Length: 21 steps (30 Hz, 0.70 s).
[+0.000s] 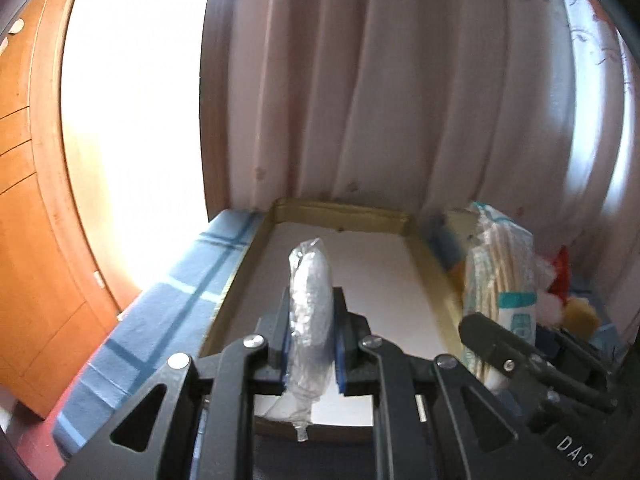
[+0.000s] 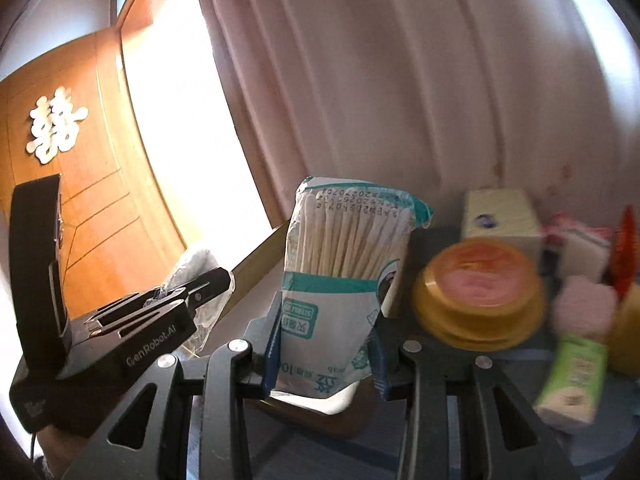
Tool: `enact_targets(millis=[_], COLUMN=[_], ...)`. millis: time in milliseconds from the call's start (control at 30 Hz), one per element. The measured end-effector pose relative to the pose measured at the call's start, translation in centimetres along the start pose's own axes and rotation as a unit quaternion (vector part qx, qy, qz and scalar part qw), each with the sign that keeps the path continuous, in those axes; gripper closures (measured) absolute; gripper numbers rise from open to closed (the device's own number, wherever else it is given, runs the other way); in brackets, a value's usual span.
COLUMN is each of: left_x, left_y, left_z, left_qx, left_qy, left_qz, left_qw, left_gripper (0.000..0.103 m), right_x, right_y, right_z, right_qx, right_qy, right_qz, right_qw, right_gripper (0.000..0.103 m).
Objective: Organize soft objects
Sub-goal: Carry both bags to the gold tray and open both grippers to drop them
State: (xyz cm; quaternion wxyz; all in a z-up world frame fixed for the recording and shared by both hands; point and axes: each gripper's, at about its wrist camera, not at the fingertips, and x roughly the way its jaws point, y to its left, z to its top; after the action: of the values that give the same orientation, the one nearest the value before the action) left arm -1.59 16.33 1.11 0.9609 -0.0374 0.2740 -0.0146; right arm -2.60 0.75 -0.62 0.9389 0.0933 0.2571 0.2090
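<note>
Now, left to right:
Left gripper: clamped tight on a clear plastic packet, which stands upright between the pads above the cardboard tray.
Risk, left: the packet is slick and limp; its loose tail hangs below the pads, so it could slide out or snag on the tray's near edge when lowered.
Cardboard tray: one, shallow, with a white floor, lying on the blue checked cloth; nothing seems to lie in it.
Right gripper: closed on a bag of cotton swabs, held upright just right of the tray.
Risk, right: the bag bulges above the pads and looks top-heavy; it may tip or twist on release. The grippers are near each other and could knock together over the tray.
Counts, held: one packet, one swab bag.
Counts, waiting at right: one yellow round tin, one tissue box, one green pack; the blurred pile behind them cannot be counted.
</note>
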Motion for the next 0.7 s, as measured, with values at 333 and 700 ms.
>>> enact_targets(millis=[333,700], left_x=[2.6,1.4], left_y=[1.6,2.7], left_z=[-0.7,-0.3], left_qx=[-0.011,-0.024], left_qy=[0.034,-0.02], left_qz=[0.014,0.049], left_qw=[0.9993,0.9983], left_gripper=[0.082,0.013], right_x=[5.7,2.7], right_y=[-0.3,-4.4], right_z=[0.5,2.0], right_qx=[0.029,0.051], right_qy=[0.077,-0.054], right_qz=[0.054,0.027], right_qw=[0.995,0.997], right_gripper=[0.059,0.04])
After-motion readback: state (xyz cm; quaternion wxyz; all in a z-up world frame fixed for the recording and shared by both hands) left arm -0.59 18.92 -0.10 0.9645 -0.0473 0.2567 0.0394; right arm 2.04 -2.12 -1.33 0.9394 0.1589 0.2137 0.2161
